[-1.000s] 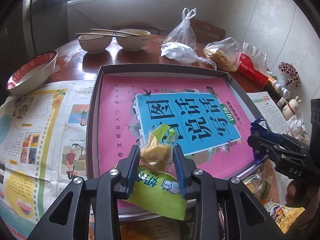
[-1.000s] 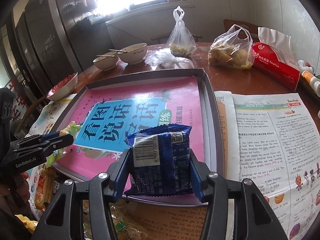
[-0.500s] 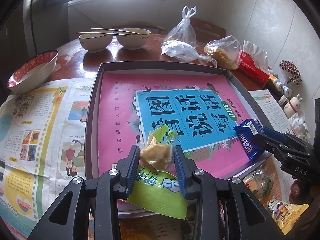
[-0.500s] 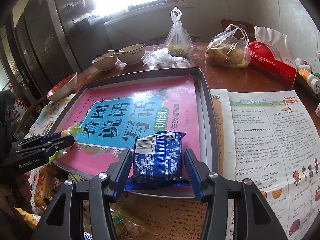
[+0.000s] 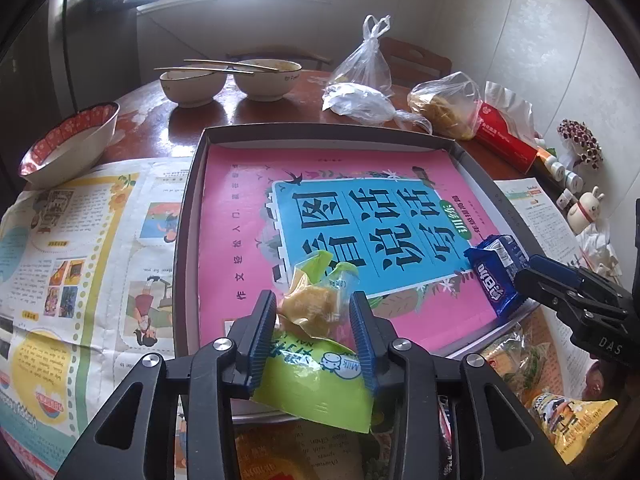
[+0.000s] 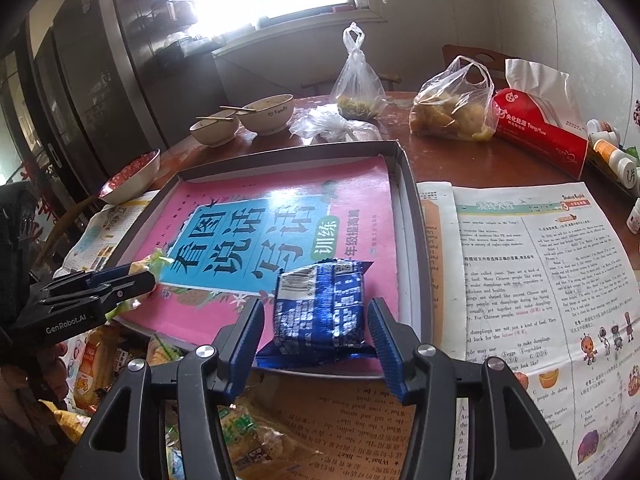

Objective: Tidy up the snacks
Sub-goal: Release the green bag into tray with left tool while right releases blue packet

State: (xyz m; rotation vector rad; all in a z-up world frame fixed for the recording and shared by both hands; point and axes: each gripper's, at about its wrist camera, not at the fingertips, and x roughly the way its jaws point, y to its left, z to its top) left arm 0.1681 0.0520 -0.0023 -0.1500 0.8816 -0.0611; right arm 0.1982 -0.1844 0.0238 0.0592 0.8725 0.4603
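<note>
A shallow grey tray (image 5: 320, 132) holds a pink and blue book (image 5: 240, 208). A green and yellow snack packet (image 5: 312, 380) rests over the tray's near edge. My left gripper (image 5: 312, 300) has its jaws opening, and the pads still touch the packet's crumpled top. A blue snack packet (image 6: 320, 304) lies on the book at the tray's near right corner. My right gripper (image 6: 316, 308) is open around it, with a gap at each pad. In the left wrist view the blue packet (image 5: 494, 272) sits just beyond the right gripper (image 5: 520, 276).
More snack packets (image 5: 568, 412) are piled below the tray's near edge. Newspaper (image 5: 80, 240) flanks the tray on both sides. Two bowls with chopsticks (image 5: 228, 80), a red-rimmed bowl (image 5: 68, 148), plastic bags (image 6: 452, 108), a red tissue pack (image 6: 540, 132) and small bottles stand behind.
The blue packet went from being held up in the right gripper to lying on the tray, free of the pads. The left gripper stayed put and its jaws widened slightly.
</note>
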